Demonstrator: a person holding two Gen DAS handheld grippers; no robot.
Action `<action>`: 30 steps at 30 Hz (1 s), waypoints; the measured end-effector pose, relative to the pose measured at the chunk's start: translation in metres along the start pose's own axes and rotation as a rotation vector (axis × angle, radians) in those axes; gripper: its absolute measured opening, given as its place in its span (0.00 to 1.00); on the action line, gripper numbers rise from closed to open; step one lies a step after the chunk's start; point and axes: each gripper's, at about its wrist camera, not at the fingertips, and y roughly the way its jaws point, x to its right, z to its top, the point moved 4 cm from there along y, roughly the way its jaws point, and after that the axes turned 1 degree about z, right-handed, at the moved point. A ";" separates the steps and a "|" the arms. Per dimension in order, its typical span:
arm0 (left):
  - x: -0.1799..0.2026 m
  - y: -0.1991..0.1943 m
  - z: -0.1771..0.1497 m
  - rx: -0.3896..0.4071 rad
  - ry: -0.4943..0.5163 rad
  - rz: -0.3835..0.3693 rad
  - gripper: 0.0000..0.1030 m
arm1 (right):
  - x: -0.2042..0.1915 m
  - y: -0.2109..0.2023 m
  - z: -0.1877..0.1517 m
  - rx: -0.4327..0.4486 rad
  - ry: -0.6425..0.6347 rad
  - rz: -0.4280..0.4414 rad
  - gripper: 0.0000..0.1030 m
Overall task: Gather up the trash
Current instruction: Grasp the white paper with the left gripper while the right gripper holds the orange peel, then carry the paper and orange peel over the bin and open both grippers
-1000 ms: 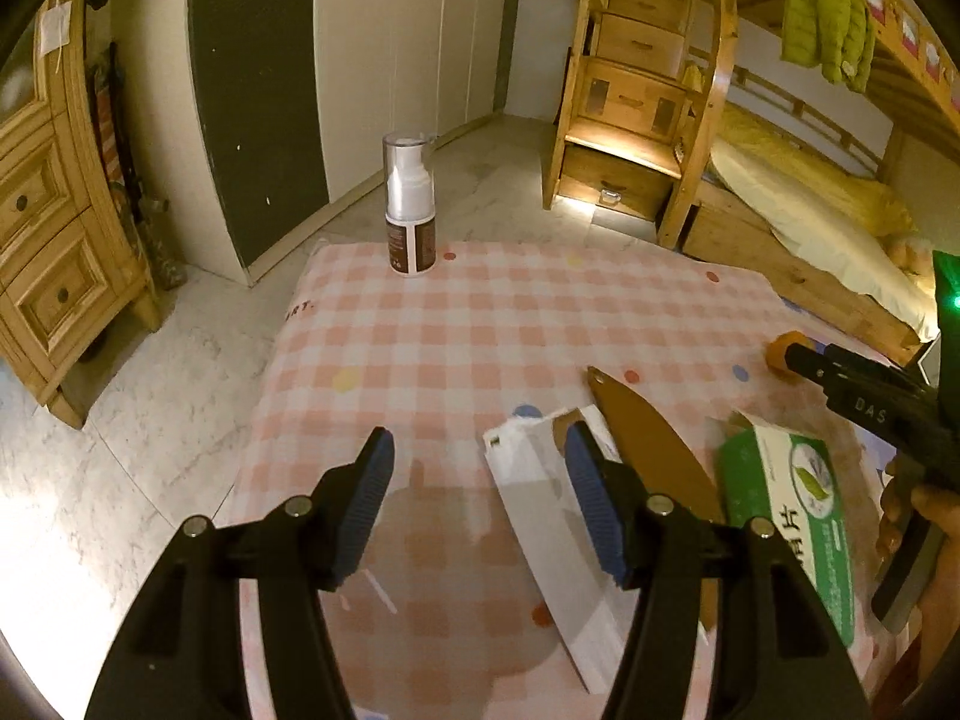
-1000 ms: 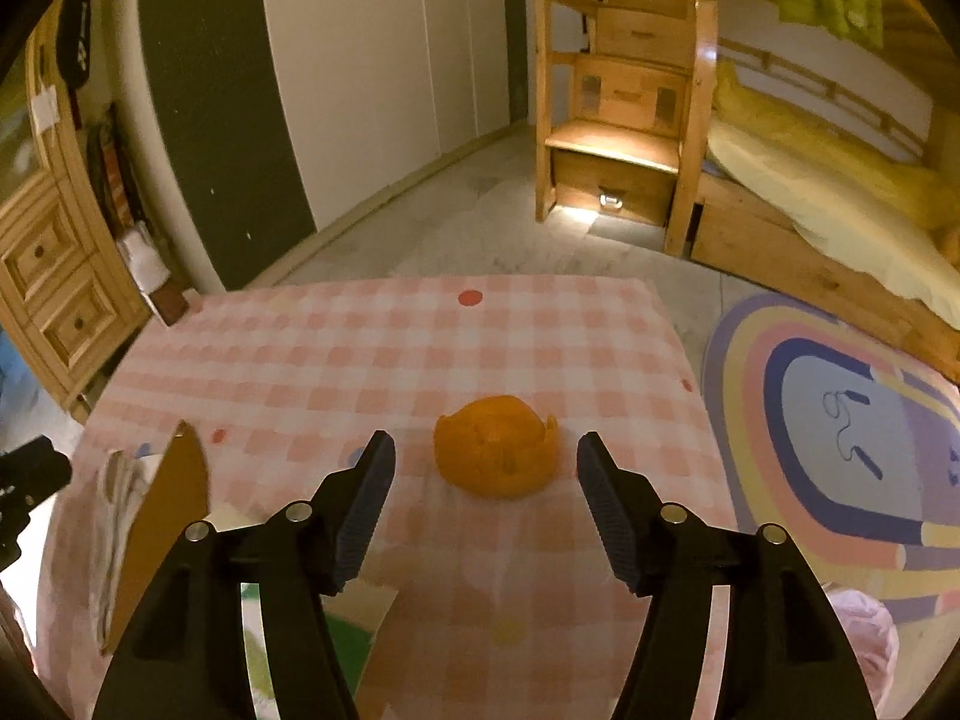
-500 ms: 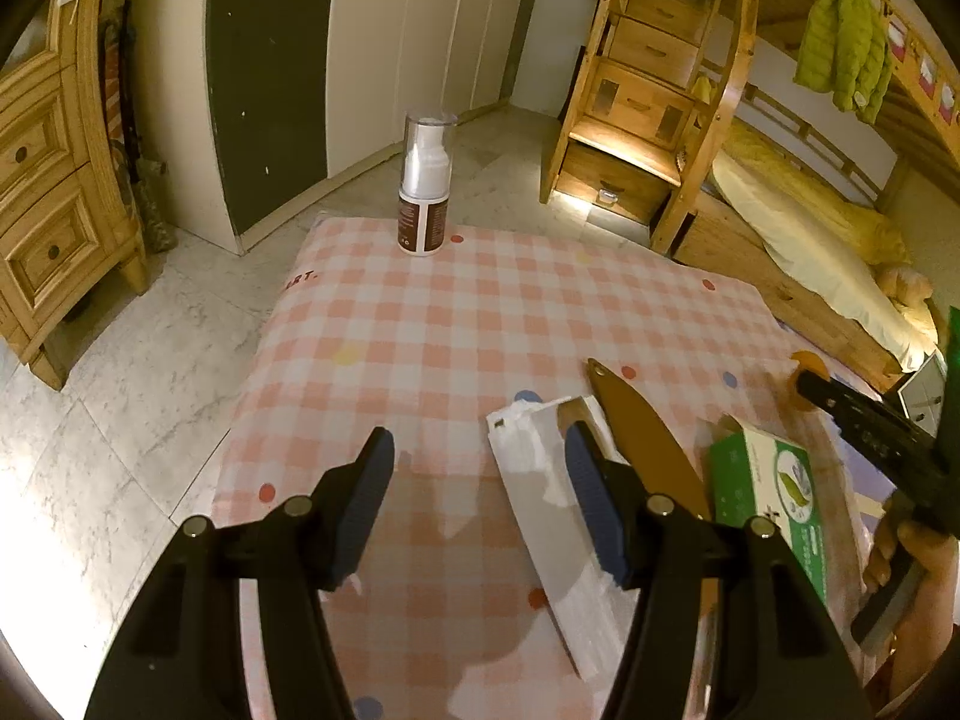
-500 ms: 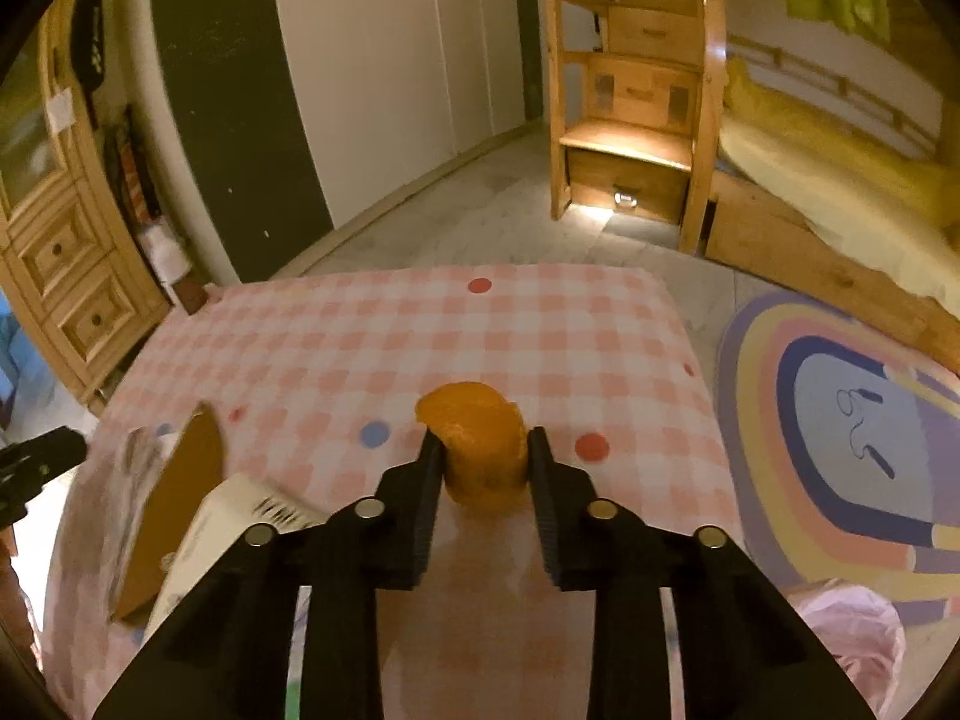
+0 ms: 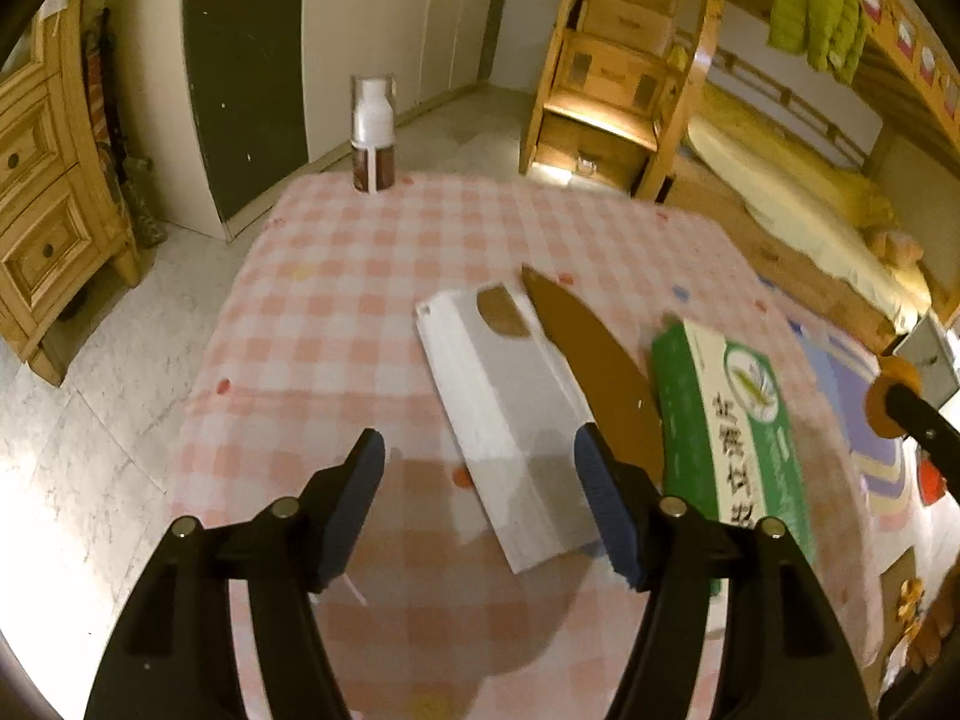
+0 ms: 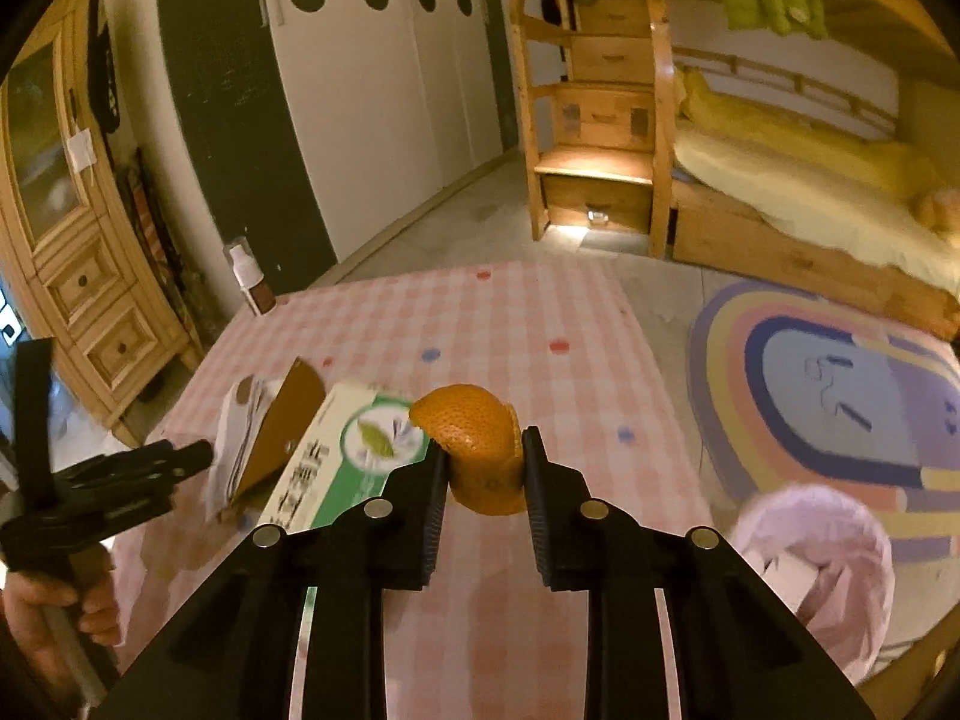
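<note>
the right claw (image 6: 483, 471) pinches the orange peel (image 6: 474, 447), lifted clear of the checked cloth (image 6: 480, 324). the left claw (image 5: 480, 498) is spreading, empty, over the white wrapper (image 5: 504, 420), whose long axis runs away and leftward; the green box (image 5: 738, 426) lies just right.

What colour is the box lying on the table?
Green and white box; clearest in the left wrist view.

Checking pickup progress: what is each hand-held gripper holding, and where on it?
The right hand-held gripper pinches the orange peel across its lower sides. The left hand-held gripper, jaws opening, holds nothing.
</note>
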 end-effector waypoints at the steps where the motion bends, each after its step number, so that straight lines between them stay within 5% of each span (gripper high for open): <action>1: 0.001 0.002 -0.001 -0.003 0.004 0.007 0.59 | 0.000 -0.001 -0.002 -0.001 0.002 0.002 0.24; 5: 0.004 0.014 -0.003 -0.034 -0.004 -0.026 0.45 | 0.001 -0.003 -0.004 0.006 -0.001 0.001 0.24; 12: 0.016 0.021 -0.004 -0.015 0.030 0.002 0.38 | -0.003 0.003 -0.007 -0.003 -0.020 -0.001 0.24; 18: 0.028 0.019 -0.005 0.028 0.149 0.081 0.06 | -0.006 0.007 -0.009 -0.011 -0.032 0.003 0.24; 22: 0.009 -0.008 0.004 0.107 0.096 0.079 0.01 | -0.007 0.002 -0.009 0.007 -0.037 0.011 0.24; 30: -0.012 -0.091 0.012 0.361 0.028 -0.072 0.00 | -0.001 -0.010 -0.003 0.054 -0.012 0.026 0.24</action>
